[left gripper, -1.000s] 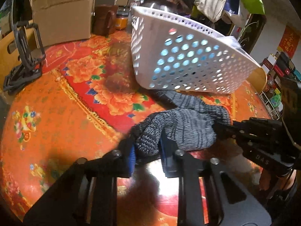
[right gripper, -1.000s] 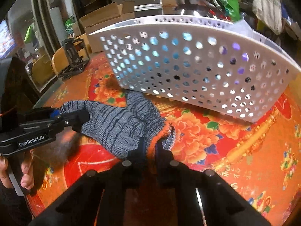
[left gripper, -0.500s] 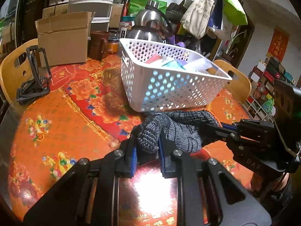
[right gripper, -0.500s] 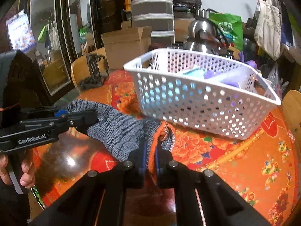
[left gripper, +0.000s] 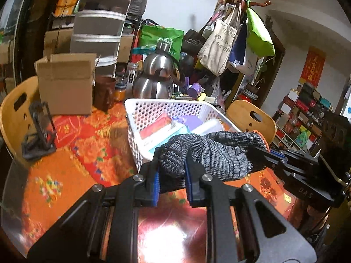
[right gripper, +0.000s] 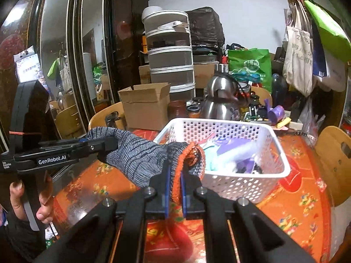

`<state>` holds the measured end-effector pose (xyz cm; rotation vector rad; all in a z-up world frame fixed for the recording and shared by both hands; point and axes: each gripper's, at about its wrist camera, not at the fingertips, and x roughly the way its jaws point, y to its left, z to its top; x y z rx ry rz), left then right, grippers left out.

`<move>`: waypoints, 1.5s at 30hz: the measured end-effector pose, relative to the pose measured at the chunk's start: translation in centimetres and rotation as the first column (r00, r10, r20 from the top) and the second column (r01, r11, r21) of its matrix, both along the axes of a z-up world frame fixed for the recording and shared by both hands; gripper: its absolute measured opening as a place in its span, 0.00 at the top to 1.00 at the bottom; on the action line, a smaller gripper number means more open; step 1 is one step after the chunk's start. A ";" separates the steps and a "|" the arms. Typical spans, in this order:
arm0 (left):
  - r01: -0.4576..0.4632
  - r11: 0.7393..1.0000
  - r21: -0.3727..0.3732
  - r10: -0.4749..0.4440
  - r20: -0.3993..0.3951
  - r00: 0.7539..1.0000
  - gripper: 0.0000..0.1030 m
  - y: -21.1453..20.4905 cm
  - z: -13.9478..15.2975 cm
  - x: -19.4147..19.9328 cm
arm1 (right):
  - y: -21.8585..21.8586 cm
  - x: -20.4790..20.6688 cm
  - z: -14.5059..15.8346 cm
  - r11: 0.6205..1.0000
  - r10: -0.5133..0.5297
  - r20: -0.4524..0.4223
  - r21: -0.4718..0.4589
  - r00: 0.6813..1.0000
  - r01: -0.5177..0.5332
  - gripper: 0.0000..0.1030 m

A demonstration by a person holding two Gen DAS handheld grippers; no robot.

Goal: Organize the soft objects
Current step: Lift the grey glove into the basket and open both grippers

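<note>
Cluttered table (left gripper: 72,153) below, both my tools pinch one grey glove (left gripper: 219,153) near the basket (left gripper: 136,131); uneven release could snag it on the rim.

"GenRobot.AI" in white on side of left gripper (right gripper: 99,146), seen from right wrist view. "DAS" faint on body of right gripper (left gripper: 266,151), seen from left wrist view. Red wall sign (left gripper: 312,66) with gold Chinese characters, too small to read. Tote bag (left gripper: 219,43) with dark Chinese print, not legible. Green bag (right gripper: 250,68) with round logo, text unreadable.
</note>
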<state>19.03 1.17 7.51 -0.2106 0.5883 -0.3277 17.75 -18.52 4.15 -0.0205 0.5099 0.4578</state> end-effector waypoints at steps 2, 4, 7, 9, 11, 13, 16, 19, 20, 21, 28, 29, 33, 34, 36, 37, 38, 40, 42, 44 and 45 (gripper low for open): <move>0.005 1.000 0.001 -0.005 0.002 1.000 0.84 -0.6 0.8 0.7 | -0.6 0.6 0.6 1.000 -0.014 0.001 -0.002 1.000 0.014 0.94; 0.007 1.000 0.022 -0.007 0.012 1.000 0.84 -1.4 1.6 1.7 | -1.2 1.7 1.3 1.000 -0.028 0.009 -0.007 1.000 0.028 0.94; 0.005 0.999 0.043 -0.005 0.007 1.000 0.84 -2.4 2.6 3.6 | -1.8 3.3 2.2 0.999 -0.047 0.010 -0.017 0.999 0.048 0.94; 0.004 0.998 0.066 -0.005 0.014 1.000 0.84 -3.2 3.4 4.8 | -2.1 4.4 2.6 0.997 -0.065 0.016 -0.029 0.998 0.065 0.94; 0.000 0.997 0.074 -0.001 0.015 1.000 0.84 -3.7 4.2 6.0 | -2.4 5.5 3.0 0.996 -0.073 0.023 -0.041 0.997 0.074 0.94; 0.000 0.997 0.083 -0.001 0.017 1.000 0.84 -4.2 4.8 7.3 | -2.6 6.8 3.4 0.995 -0.084 0.031 -0.057 0.996 0.086 0.94; 0.001 0.996 0.090 -0.001 0.008 1.000 0.84 -4.8 5.4 9.2 | -3.2 8.4 3.7 0.994 -0.096 0.030 -0.056 0.995 0.097 0.94; 0.006 0.995 0.102 -0.005 -0.007 1.000 0.84 -5.4 5.3 10.8 | -3.7 9.6 3.6 0.992 -0.113 0.031 -0.054 0.993 0.114 0.94; 0.008 0.994 0.105 -0.007 -0.011 1.000 0.84 -5.5 5.2 11.3 | -3.8 10.0 3.5 0.991 -0.119 0.028 -0.057 0.993 0.120 0.94; 0.009 0.994 0.113 -0.007 -0.016 1.000 0.84 -5.8 5.0 11.8 | -3.9 10.2 3.3 0.991 -0.123 0.025 -0.059 0.992 0.124 0.94; 0.012 0.991 0.130 -0.005 -0.050 0.999 0.84 -6.4 3.2 14.8 | -4.2 12.5 1.9 0.987 -0.147 0.002 -0.068 0.989 0.146 0.94; 0.011 0.991 0.136 -0.004 -0.051 0.999 0.84 -6.6 3.0 15.0 | -4.2 12.7 1.7 0.986 -0.149 0.005 -0.072 0.989 0.149 0.94; 0.007 0.989 0.148 0.002 -0.060 0.998 0.83 -7.1 2.2 16.2 | -4.2 13.7 0.9 0.984 -0.153 0.002 -0.089 0.988 0.153 0.94; 0.007 0.989 0.150 0.003 -0.063 0.998 0.83 -7.2 1.9 16.4 | -4.2 14.0 0.7 0.984 -0.154 -0.003 -0.091 0.988 0.153 0.94; 0.008 0.989 0.149 0.003 -0.076 0.997 0.83 -7.3 1.2 16.9 | -4.4 14.4 0.2 0.984 -0.154 -0.014 -0.090 0.988 0.152 0.94; 0.008 0.988 0.153 0.005 -0.082 0.997 0.83 -7.4 0.9 17.2 | -4.6 14.7 -0.2 0.985 -0.152 -0.022 -0.087 0.988 0.150 0.93; 0.006 0.987 0.158 0.008 -0.086 0.996 0.83 -7.5 0.5 17.5 | -4.7 14.8 -0.4 0.986 -0.149 -0.028 -0.082 0.988 0.146 0.93; 0.006 0.986 0.167 0.010 -0.095 0.995 0.81 -7.7 -0.3 17.9 | -4.8 15.2 -1.2 0.986 -0.147 -0.041 -0.083 0.988 0.143 0.93; -0.005 0.981 0.193 0.024 -0.101 0.995 0.76 -8.0 -1.2 18.5 | -4.9 15.5 -2.0 0.985 -0.152 -0.061 -0.090 0.986 0.147 0.89; -0.005 0.976 0.217 0.032 -0.119 0.992 0.47 -8.1 -1.9 19.0 | -5.1 15.8 -2.7 0.981 -0.174 -0.087 -0.098 0.981 0.165 0.73; -0.008 0.973 0.233 0.038 -0.127 0.991 0.26 -8.2 -2.3 19.2 | -5.3 15.9 -3.1 0.979 -0.188 -0.095 -0.100 0.978 0.178 0.47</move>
